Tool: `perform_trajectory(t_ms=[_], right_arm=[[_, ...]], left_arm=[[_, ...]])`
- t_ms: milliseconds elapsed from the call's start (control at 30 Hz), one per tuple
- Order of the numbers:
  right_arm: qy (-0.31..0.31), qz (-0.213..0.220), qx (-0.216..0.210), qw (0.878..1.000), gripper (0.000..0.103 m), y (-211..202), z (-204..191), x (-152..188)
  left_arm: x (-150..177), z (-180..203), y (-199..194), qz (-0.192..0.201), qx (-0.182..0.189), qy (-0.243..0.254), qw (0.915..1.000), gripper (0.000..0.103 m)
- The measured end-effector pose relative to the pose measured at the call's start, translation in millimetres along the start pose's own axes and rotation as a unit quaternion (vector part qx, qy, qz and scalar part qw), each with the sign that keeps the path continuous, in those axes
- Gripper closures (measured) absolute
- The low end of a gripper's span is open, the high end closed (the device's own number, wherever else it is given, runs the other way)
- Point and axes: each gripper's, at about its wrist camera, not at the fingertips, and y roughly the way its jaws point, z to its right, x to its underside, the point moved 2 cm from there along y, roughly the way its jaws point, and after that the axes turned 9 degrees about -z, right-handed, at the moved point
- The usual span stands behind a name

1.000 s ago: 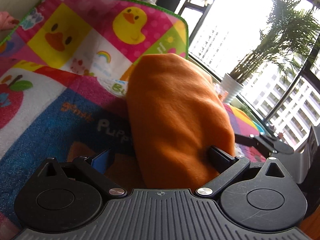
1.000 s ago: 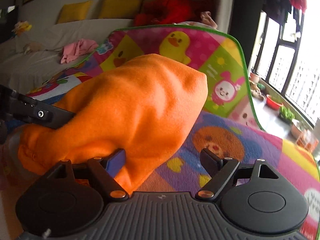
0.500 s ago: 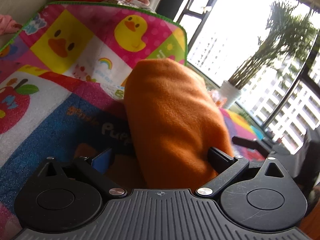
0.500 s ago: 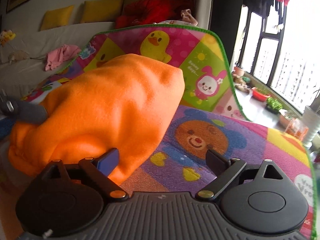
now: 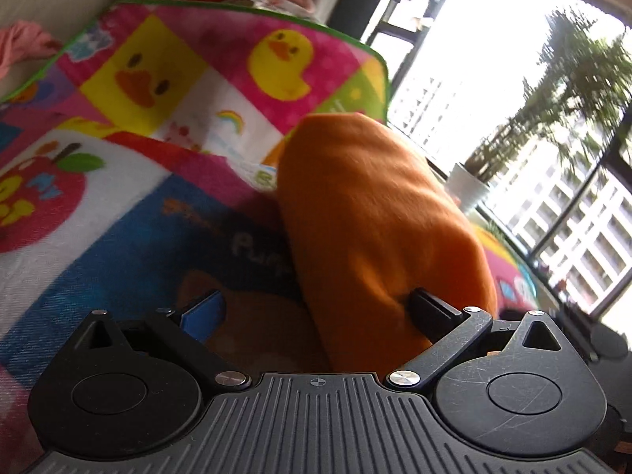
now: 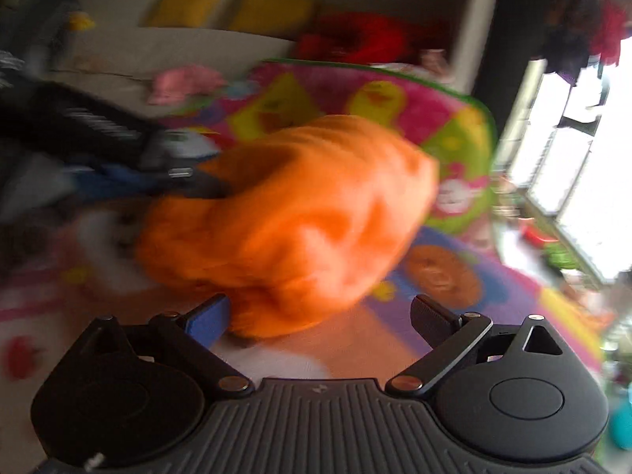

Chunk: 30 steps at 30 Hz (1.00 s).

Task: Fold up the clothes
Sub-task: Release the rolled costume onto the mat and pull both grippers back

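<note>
Nearest, in the left wrist view: left gripper [image 5: 316, 312] spread wide, blue pad at left, black finger [image 5: 432, 310] at right pressed against the near end of the orange garment [image 5: 379, 229]; nothing pinched between the two. Garment bunched into a long roll, lying on the play mat [image 5: 118, 237], long axis running away from the fingers toward the far window, sitting right of the gripper's centre line.

In the right wrist view, badly blurred: right gripper [image 6: 320, 316] also wide, blue pad just touching or just beside the near lower edge of the same garment [image 6: 292, 221]; cannot say which through the blur. Black finger at right well clear, over bare mat [image 6: 454, 276]. Bulk of the cloth left of and beyond these fingers, long axis slanting from near left to far right. Dark bar of the other gripper reaching in at far left, tip at the cloth's left end.

Judged: both within reach, left more squarely on an end, right more on a flank; a fold along the length looks to call for a grip at the near edge by each
</note>
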Motion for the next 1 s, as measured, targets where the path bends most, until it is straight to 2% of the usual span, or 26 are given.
perform_trajectory(t_ms=[100, 267, 400, 567, 633, 733, 933, 1000], right_arm=[[0.040, -0.010, 0.004, 0.999, 0.005, 3.8, 11.0, 3.0], [0.054, 0.006, 0.023, 0.998, 0.000, -3.3, 13.2, 11.6], [0.097, 0.022, 0.062, 0.993, 0.000, -9.4, 23.5, 16.0], [0.157, -0.053, 0.024, 0.986, 0.000, -17.6, 39.0, 33.2], [0.163, -0.048, 0.037, 0.985, 0.000, -31.4, 39.4, 46.7], [0.166, -0.040, 0.047, 0.984, 0.000, -52.5, 38.2, 65.9], [0.149, -0.022, 0.050, 0.987, 0.000, -79.7, 35.3, 95.7], [0.141, -0.028, 0.034, 0.989, 0.000, -76.3, 35.3, 94.0]], left_arm=[[1.1, -1.1, 5.1, -0.002, -0.006, 0.005, 1.0000, 0.001], [7.1, 0.7, 13.0, 0.002, -0.019, 0.018, 0.9997, 0.000], [7.9, 7.2, 11.6, 0.008, -0.034, 0.025, 0.9991, 0.000], [11.9, 25.5, -4.0, 0.018, -0.072, 0.041, 0.9964, 0.000], [19.6, 35.9, -17.3, 0.024, -0.092, 0.052, 0.9941, 0.000], [44.9, 52.2, -38.1, 0.031, -0.133, 0.076, 0.9877, 0.000], [103.3, 66.1, -53.2, -0.031, -0.136, 0.059, 0.9884, 0.000], [115.8, 70.2, -52.9, -0.022, -0.155, 0.070, 0.9851, 0.000]])
